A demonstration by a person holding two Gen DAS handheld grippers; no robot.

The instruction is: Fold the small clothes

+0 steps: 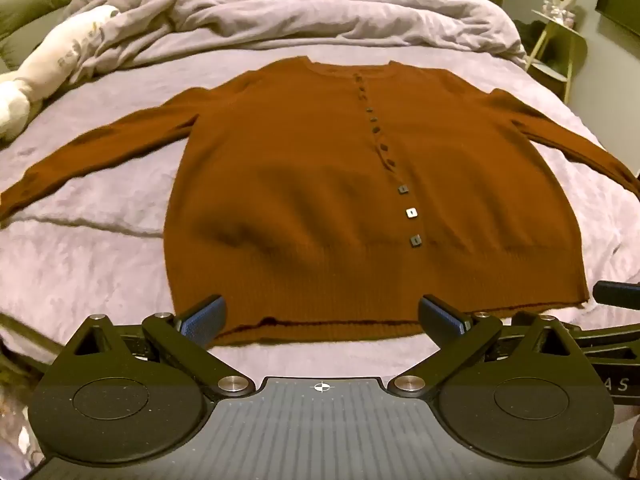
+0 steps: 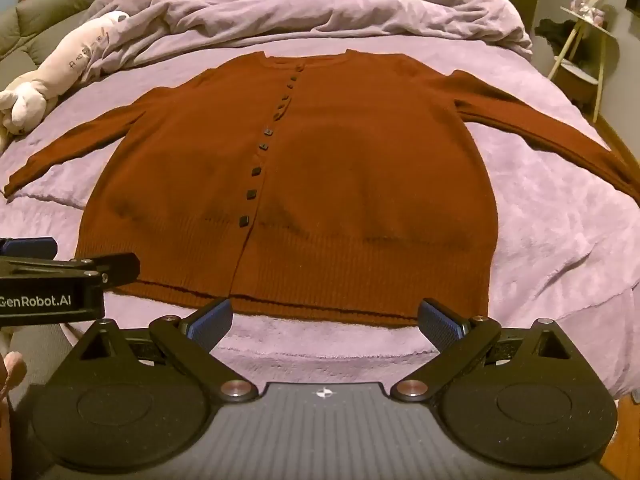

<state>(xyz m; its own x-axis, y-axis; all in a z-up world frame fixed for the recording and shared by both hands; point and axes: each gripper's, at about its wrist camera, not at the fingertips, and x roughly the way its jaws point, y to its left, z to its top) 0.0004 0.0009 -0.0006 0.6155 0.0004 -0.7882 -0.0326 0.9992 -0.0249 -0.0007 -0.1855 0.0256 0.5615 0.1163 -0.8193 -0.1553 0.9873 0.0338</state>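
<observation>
Cardigan (image 1: 320, 200) is laid flat, hem nearest, collar-to-hem axis running away from left gripper (image 1: 322, 316) and right gripper (image 2: 325, 316); both held apart, empty, just short of the hem.

A bed (image 1: 100, 264) covered by a lilac sheet fills the room, a crumpled lilac duvet (image 1: 304, 8) heaped at its head. A white plush toy (image 2: 52, 76) lies left; a small side table (image 2: 588, 40) stands right under dim, warm light.

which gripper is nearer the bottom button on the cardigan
Left, narrowly, as far as these views show. The left gripper sits at the hem with the bottom button just right of its centre. The right gripper sits further right along the hem.
</observation>
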